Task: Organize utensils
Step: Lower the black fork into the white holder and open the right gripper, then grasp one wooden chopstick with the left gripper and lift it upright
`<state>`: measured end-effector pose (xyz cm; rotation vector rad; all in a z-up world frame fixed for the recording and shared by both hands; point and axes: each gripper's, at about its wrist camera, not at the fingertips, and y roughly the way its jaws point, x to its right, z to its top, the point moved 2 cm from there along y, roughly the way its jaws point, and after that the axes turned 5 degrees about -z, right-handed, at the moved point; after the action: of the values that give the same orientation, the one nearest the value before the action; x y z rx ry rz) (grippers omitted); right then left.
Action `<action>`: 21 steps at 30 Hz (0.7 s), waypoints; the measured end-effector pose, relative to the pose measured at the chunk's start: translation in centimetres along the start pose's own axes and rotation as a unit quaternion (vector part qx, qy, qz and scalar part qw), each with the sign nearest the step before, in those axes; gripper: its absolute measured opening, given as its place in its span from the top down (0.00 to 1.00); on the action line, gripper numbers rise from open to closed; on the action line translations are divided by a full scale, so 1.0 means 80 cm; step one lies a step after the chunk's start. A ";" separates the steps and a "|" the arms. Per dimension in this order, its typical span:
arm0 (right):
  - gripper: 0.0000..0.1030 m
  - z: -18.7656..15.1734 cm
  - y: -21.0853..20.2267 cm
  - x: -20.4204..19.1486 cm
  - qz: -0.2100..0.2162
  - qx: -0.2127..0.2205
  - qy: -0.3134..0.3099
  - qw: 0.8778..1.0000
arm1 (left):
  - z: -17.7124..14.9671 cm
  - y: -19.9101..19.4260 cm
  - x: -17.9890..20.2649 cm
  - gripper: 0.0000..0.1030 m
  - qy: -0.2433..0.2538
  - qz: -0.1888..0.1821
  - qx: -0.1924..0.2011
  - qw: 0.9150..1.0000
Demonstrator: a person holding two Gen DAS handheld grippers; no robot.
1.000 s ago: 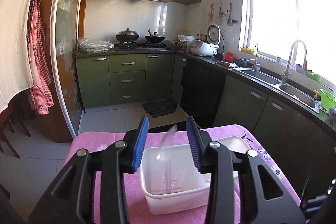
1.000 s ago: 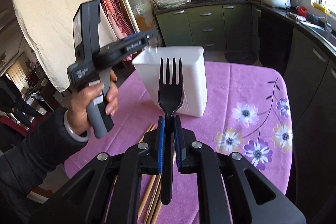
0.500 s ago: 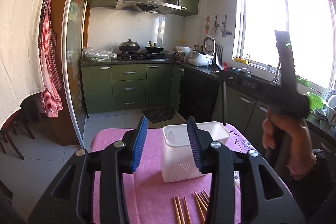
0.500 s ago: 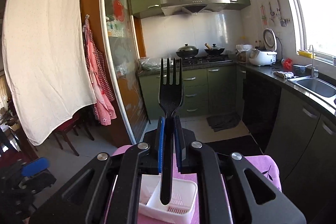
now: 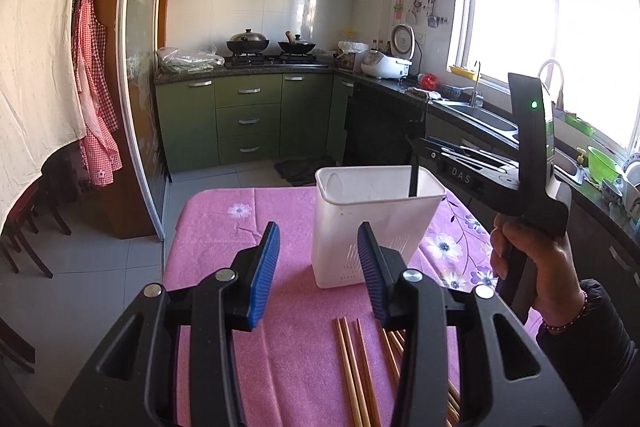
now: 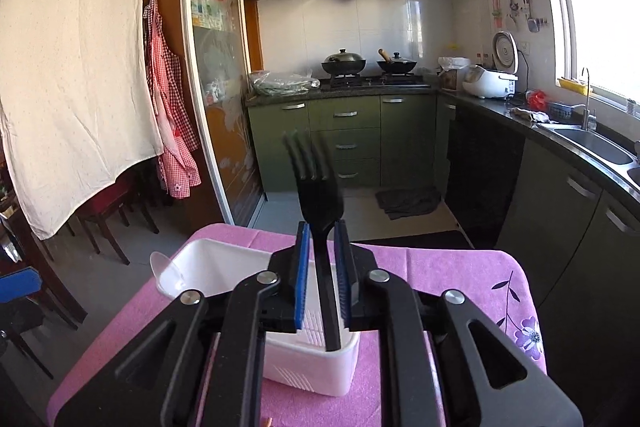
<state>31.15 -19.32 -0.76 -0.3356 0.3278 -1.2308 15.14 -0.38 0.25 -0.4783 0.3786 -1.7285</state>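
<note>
A white utensil holder (image 5: pixel 374 223) stands on the pink tablecloth; it also shows in the right wrist view (image 6: pixel 224 267). A clear spoon (image 6: pixel 160 265) leans in its left end. My right gripper (image 6: pixel 322 239) is above the holder; its jaws have parted around a black fork (image 6: pixel 318 195), which tilts with its handle inside the holder. In the left wrist view the fork handle (image 5: pixel 413 181) dips into the holder under the right gripper (image 5: pixel 416 143). My left gripper (image 5: pixel 316 259) is open and empty, in front of the holder. Wooden chopsticks (image 5: pixel 354 371) lie below it.
The pink flowered tablecloth (image 5: pixel 224 227) covers a small table with its far edge just beyond the holder. Green kitchen cabinets (image 5: pixel 248 119), a stove with woks (image 5: pixel 272 47) and a counter with a sink (image 5: pixel 484 115) lie behind. A white sheet (image 6: pixel 68 67) hangs at left.
My right gripper has opened around the fork, which now tilts with its handle down in the holder. My left gripper pulled back and tilted down, so the chopsticks show more.
</note>
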 end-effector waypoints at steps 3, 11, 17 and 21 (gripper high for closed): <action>0.80 -0.001 -0.026 0.002 0.001 0.011 -0.001 1.000 | -0.010 0.000 0.010 0.60 0.009 0.004 -0.020 1.000; 0.80 -0.047 -0.119 0.025 -0.017 -0.029 -0.016 0.999 | -0.058 0.042 0.012 0.60 -0.021 -0.008 -0.142 0.990; 0.80 -0.120 -0.125 0.050 -0.024 -0.112 -0.014 0.993 | -0.111 0.108 0.005 0.60 -0.059 -0.023 -0.262 0.963; 0.77 -0.149 -0.122 0.062 -0.015 -0.141 -0.003 0.990 | -0.129 0.136 0.003 0.65 -0.060 -0.013 -0.300 0.952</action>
<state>19.27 -27.82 -7.71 -0.5894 0.4955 -1.2144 19.03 -2.96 -14.05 -1.0238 0.8185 -1.5802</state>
